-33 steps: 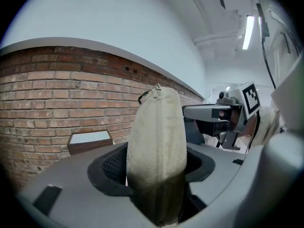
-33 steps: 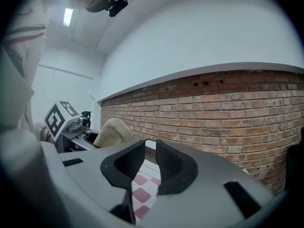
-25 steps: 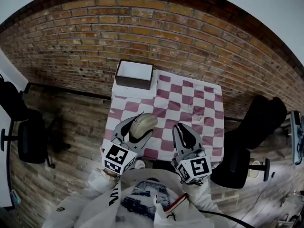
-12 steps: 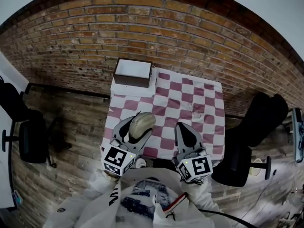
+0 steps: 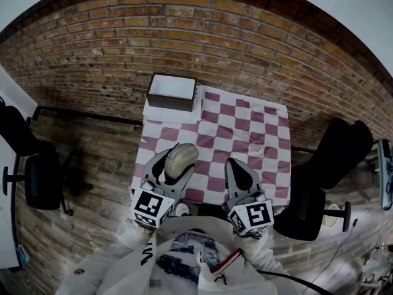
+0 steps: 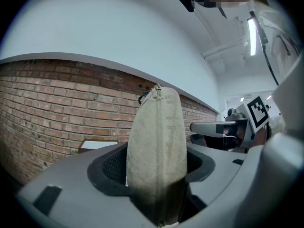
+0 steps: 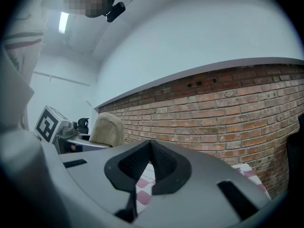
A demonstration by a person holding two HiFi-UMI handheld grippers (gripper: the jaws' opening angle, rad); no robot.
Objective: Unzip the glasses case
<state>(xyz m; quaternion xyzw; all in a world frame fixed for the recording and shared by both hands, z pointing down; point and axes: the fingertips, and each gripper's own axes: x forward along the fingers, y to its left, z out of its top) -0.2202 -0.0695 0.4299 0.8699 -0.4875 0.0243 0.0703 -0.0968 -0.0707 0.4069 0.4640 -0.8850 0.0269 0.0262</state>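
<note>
Just one glasses case (image 5: 182,157), one box (image 5: 171,106), two grippers (image 5: 174,172) (image 5: 236,165).

COUNT | grippers 2: left gripper (image 5: 167,169), right gripper (image 5: 237,165) | jaws 4, two per gripper | marker cubes (image 5: 152,206) 2, one per gripper | case (image 5: 182,158) 1 | box (image 5: 174,94) 1 | checked cloth (image 5: 239,128) 1 | black chairs (image 5: 38,180) at least 2, one each side | brick wall (image 5: 202,35) 1 | light strip (image 6: 251,30) 1 | person (image 5: 184,263) 1

The right gripper (image 7: 151,144) has just been closing its jaws. A second ago they stand slightly apart; now they meet tip to tip, with nothing held between them.
</note>
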